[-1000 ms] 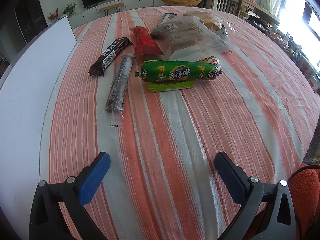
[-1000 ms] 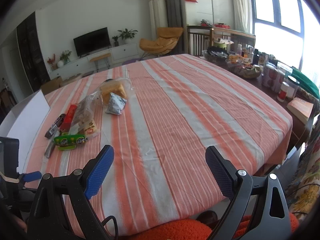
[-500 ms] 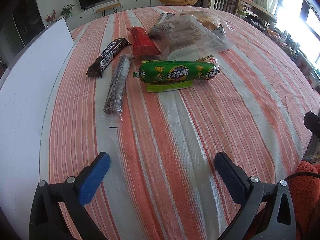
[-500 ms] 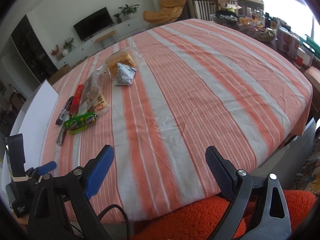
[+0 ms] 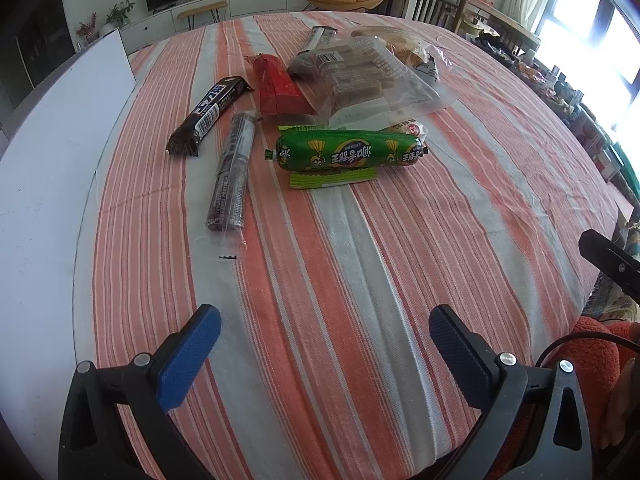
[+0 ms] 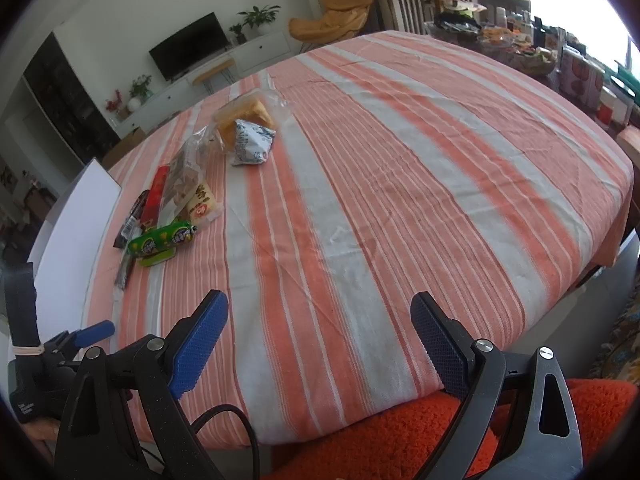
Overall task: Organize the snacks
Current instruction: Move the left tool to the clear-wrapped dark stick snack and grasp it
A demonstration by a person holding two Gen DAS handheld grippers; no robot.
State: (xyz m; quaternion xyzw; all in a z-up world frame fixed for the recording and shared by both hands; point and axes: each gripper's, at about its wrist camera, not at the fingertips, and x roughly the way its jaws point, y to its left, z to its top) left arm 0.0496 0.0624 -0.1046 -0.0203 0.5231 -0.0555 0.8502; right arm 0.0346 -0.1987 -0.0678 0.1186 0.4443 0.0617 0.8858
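Observation:
Snacks lie in a loose group on the striped tablecloth (image 5: 360, 260). A green sausage pack (image 5: 348, 155) lies crosswise ahead of my left gripper (image 5: 325, 332), which is open and empty above the cloth. Left of the sausage are a clear-wrapped dark roll (image 5: 232, 172) and a dark chocolate bar (image 5: 208, 114). Behind them sit a red packet (image 5: 278, 88) and a clear bag of biscuits (image 5: 360, 76). My right gripper (image 6: 320, 320) is open and empty over the table's near edge, with the green sausage pack (image 6: 162, 238) far to its left and a white pouch (image 6: 252, 142) beyond.
A white board (image 5: 44, 152) lies along the left side of the table. The other gripper's black tip (image 5: 608, 260) shows at the right edge. A bread bag (image 6: 244, 114) sits behind the pouch. Chairs and a cluttered sideboard (image 6: 520, 44) stand past the far edge.
The right gripper has tilted down and moved toward the table, so the cloth fills more of its view. Its tip has entered the left wrist view. The snacks have not moved.

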